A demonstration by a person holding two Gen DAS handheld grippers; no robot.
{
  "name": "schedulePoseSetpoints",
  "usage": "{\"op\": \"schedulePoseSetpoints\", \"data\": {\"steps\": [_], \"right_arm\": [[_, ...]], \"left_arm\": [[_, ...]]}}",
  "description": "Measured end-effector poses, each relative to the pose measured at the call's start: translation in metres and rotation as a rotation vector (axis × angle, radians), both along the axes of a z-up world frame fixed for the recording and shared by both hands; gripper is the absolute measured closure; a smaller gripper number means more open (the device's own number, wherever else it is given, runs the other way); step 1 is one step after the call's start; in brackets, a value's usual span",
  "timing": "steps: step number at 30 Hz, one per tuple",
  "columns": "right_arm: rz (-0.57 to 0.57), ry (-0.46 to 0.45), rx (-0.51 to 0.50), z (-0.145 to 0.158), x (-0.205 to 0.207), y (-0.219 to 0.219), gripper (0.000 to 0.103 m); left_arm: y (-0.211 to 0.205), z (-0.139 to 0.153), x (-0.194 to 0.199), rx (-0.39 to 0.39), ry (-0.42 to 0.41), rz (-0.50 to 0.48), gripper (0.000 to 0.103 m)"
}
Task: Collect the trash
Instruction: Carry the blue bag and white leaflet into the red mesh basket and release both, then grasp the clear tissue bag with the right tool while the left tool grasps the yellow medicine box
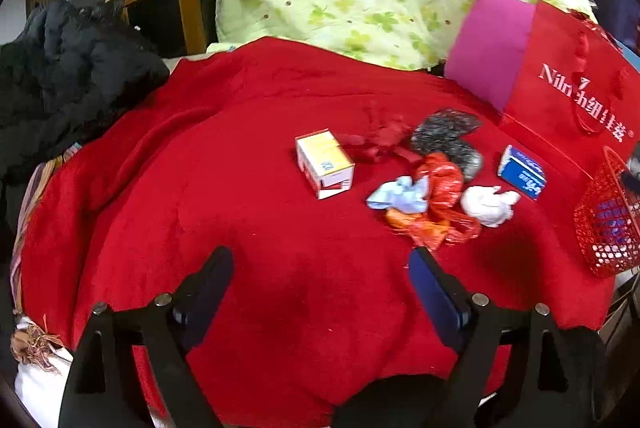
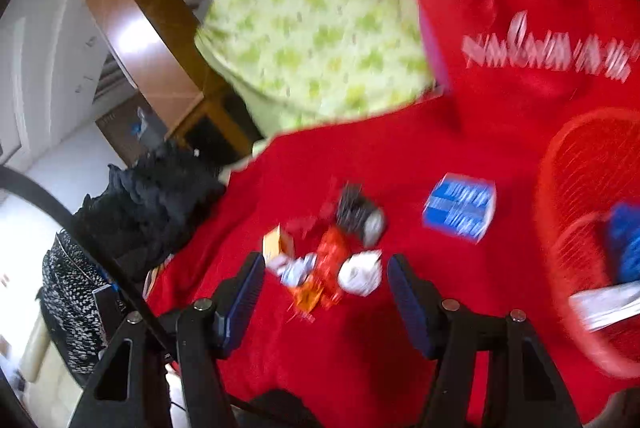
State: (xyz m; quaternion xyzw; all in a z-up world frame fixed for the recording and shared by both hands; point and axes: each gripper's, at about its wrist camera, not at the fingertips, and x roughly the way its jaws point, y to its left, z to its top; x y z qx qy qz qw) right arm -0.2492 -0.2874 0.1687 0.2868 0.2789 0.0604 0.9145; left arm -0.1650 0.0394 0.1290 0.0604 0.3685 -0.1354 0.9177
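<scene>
Red blanket (image 1: 240, 228) w/ trash pile (image 1: 432, 188) mid. Red basket (image 2: 580, 188) right of pile: blue item (image 2: 626, 244), white paper. Left gripper (image 1: 320, 260) wide apart, right gripper (image 2: 326, 268) half-open; both empty.

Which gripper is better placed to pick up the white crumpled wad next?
Right, probably. The right gripper has open jaws framing the white wad. In the left wrist view the wad lies right of the open left gripper.

My left-wrist view tilts down over the red blanket (image 1: 240, 188); my right-wrist view shares the trash pile (image 2: 332, 260), basket (image 2: 580, 188) at three o'clock.
</scene>
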Motion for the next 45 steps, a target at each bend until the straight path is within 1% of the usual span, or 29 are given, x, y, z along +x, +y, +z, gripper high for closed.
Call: {"op": "schedulePoseSetpoints", "data": {"steps": [3,4,5,8,9,10,11,14,15,18,19,21,22,24,27,28,30,31,32,34,36,39,41,43,44,45], "right_arm": [[0.015,0.082,0.052,-0.028,0.032,0.005,0.036],[0.009,0.137,0.079,-0.048,0.055,0.007,0.036],[0.009,0.137,0.079,-0.048,0.055,0.007,0.036],[-0.015,0.225,0.18,-0.087,0.093,0.002,0.036],[-0.015,0.225,0.18,-0.087,0.093,0.002,0.036],[-0.029,0.253,0.217,-0.1,0.107,0.001,0.036],[-0.029,0.253,0.217,-0.1,0.107,0.001,0.037],[-0.034,0.287,0.234,-0.12,0.132,0.003,0.039],[-0.032,0.296,0.24,-0.124,0.137,0.004,0.04],[-0.031,0.329,0.233,-0.134,0.149,0.007,0.044],[-0.033,0.343,0.223,-0.138,0.152,0.008,0.045],[-0.022,0.38,0.219,-0.148,0.159,0.01,0.053],[-0.017,0.386,0.21,-0.15,0.16,0.011,0.055],[-0.009,0.383,0.195,-0.151,0.159,0.011,0.062],[0.001,0.372,0.162,-0.149,0.157,0.013,0.068],[0.001,0.372,0.162,-0.149,0.157,0.013,0.069],[0.0,0.347,0.121,-0.141,0.152,0.016,0.07],[-0.005,0.336,0.103,-0.138,0.149,0.017,0.07],[-0.014,0.321,0.074,-0.133,0.146,0.017,0.07],[-0.018,0.308,0.055,-0.129,0.143,0.018,0.07],[-0.022,0.281,0.034,-0.12,0.137,0.019,0.07],[-0.035,0.224,-0.039,-0.101,0.121,0.024,0.07],[-0.036,0.176,-0.082,-0.088,0.112,0.028,0.07],[-0.042,0.135,-0.111,-0.077,0.102,0.029,0.07],[-0.047,0.107,-0.125,-0.07,0.095,0.029,0.07],[-0.047,0.107,-0.125,-0.07,0.095,0.029,0.07]], "left_arm": [[0.002,-0.008,0.02,-0.006,0.022,-0.002,0.014],[0.001,-0.01,0.031,-0.01,0.032,-0.002,0.014],[0.0,-0.012,0.039,-0.011,0.037,-0.005,0.014],[-0.008,-0.018,0.07,-0.003,0.058,-0.011,0.014],[-0.01,-0.019,0.079,-0.003,0.065,-0.014,0.014],[-0.015,-0.022,0.094,-0.007,0.08,-0.018,0.014],[-0.018,-0.024,0.104,-0.009,0.09,-0.014,0.014],[-0.029,-0.031,0.139,-0.033,0.127,-0.004,0.014],[-0.032,-0.034,0.151,-0.04,0.151,0.014,0.014],[-0.04,-0.037,0.174,-0.091,0.188,0.029,0.014],[-0.043,-0.039,0.179,-0.096,0.198,0.033,0.014],[-0.049,-0.048,0.193,-0.099,0.236,0.053,0.014],[-0.052,-0.052,0.198,-0.104,0.255,0.059,0.014],[-0.056,-0.065,0.208,-0.116,0.302,0.074,0.014],[-0.056,-0.08,0.216,-0.139,0.363,0.113,0.014],[-0.055,-0.085,0.216,-0.158,0.385,0.121,0.014],[-0.05,-0.093,0.214,-0.194,0.415,0.13,0.014],[-0.049,-0.095,0.213,-0.197,0.421,0.136,0.016],[-0.047,-0.096,0.21,-0.196,0.42,0.141,0.019],[-0.044,-0.096,0.206,-0.198,0.412,0.132,0.033],[-0.042,-0.096,0.204,-0.221,0.416,0.107,0.044],[-0.042,-0.09,0.194,-0.187,0.397,0.104,0.044],[-0.042,-0.084,0.185,-0.182,0.381,0.083,0.045],[-0.041,-0.074,0.173,-0.165,0.351,0.069,0.046],[-0.042,-0.064,0.161,-0.152,0.321,0.06,0.046],[-0.042,-0.058,0.155,-0.153,0.304,0.052,0.047]]}}
